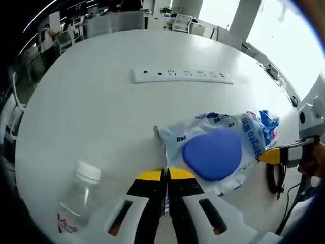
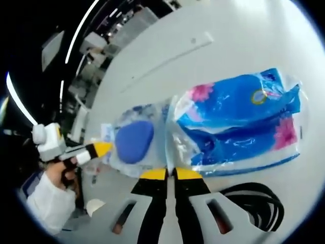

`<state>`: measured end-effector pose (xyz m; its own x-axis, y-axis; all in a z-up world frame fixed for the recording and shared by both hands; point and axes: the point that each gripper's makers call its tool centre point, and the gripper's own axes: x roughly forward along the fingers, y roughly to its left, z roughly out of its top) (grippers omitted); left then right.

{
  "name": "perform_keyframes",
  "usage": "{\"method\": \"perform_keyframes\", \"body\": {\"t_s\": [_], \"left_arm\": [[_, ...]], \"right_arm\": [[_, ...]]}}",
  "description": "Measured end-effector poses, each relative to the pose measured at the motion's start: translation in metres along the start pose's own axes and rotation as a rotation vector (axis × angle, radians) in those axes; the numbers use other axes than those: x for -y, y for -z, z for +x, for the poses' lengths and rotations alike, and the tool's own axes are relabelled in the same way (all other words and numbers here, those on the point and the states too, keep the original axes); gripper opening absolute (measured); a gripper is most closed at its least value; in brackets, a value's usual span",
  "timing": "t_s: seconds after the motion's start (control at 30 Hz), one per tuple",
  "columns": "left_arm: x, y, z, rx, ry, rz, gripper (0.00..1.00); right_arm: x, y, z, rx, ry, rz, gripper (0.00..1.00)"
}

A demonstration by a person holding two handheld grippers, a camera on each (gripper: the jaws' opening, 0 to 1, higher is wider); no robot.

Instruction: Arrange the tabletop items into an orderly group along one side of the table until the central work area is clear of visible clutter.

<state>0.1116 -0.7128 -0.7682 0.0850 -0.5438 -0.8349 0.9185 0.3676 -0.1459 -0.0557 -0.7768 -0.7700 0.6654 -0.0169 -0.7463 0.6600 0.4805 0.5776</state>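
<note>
- Fingers of the left gripper [image 1: 166,175] pinch the near edge of the plastic bag [image 1: 218,147] with its blue pad.
- Right gripper [image 2: 170,174] is likewise clamped on that bag [image 2: 203,132]; black cable [image 2: 256,206] lies beside it.
- Left gripper view adds a clear bottle [image 1: 81,195] nearby on the white surface [image 1: 101,112], and a power strip [image 1: 183,75] farther off.

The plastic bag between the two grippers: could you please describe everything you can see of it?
The bag is thin, crinkled, clear plastic printed in blue, with pink flowers in the right gripper view. A rounded blue pad shows through it. It lies flat on the white table. The left gripper is shut on its near edge, the right gripper on the opposite edge. A black cable lies beside it.
</note>
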Motion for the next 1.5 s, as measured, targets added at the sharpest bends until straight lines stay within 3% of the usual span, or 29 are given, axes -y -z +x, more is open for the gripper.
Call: {"method": "perform_keyframes", "body": {"t_s": [0.27,0.37,0.57,0.7,0.77,0.9,0.97,1.0,1.13,1.27,1.3,1.4,1.5], "left_arm": [[-0.001,0.003,0.002,0.005,-0.024,-0.011,0.0],[-0.001,0.003,0.001,0.009,-0.031,-0.005,0.0],[-0.001,0.002,0.001,0.013,-0.034,0.0,0.0],[-0.002,0.002,0.001,0.009,-0.044,-0.008,0.03],[-0.002,0.001,0.001,0.011,-0.066,0.001,0.11],[0.002,0.0,-0.004,0.034,-0.084,0.046,0.38],[-0.001,-0.005,-0.012,0.077,-0.1,0.043,0.47],[0.001,-0.011,-0.017,0.116,-0.092,0.022,0.5],[0.004,-0.015,-0.033,0.149,-0.091,0.022,0.55],[0.018,-0.016,-0.047,0.192,-0.03,0.014,0.87],[0.025,-0.019,-0.052,0.236,-0.001,0.038,0.93],[0.034,-0.018,-0.069,0.282,0.011,0.072,0.99],[0.041,-0.011,-0.088,0.302,0.021,0.043,1.0]], "right_arm": [[-0.003,0.004,-0.005,0.007,-0.038,-0.027,0.14],[-0.01,0.006,-0.01,0.012,-0.078,0.008,0.19],[-0.022,0.016,-0.035,0.031,-0.138,-0.005,0.2],[-0.017,0.019,-0.054,0.079,-0.163,0.017,0.22],[-0.017,0.02,-0.064,0.099,-0.188,0.047,0.23],[-0.017,0.018,-0.084,0.131,-0.241,0.056,0.27],[-0.016,0.013,-0.095,0.155,-0.25,0.043,0.28],[-0.015,0.009,-0.102,0.176,-0.259,0.03,0.3],[-0.009,0.002,-0.126,0.227,-0.286,0.04,0.35],[0.0,0.004,-0.147,0.266,-0.292,0.043,0.4],[0.001,0.005,-0.151,0.274,-0.293,0.038,0.41],[0.01,0.003,-0.168,0.345,-0.268,-0.043,0.47],[0.012,0.01,-0.18,0.339,-0.268,-0.053,0.51]]}}
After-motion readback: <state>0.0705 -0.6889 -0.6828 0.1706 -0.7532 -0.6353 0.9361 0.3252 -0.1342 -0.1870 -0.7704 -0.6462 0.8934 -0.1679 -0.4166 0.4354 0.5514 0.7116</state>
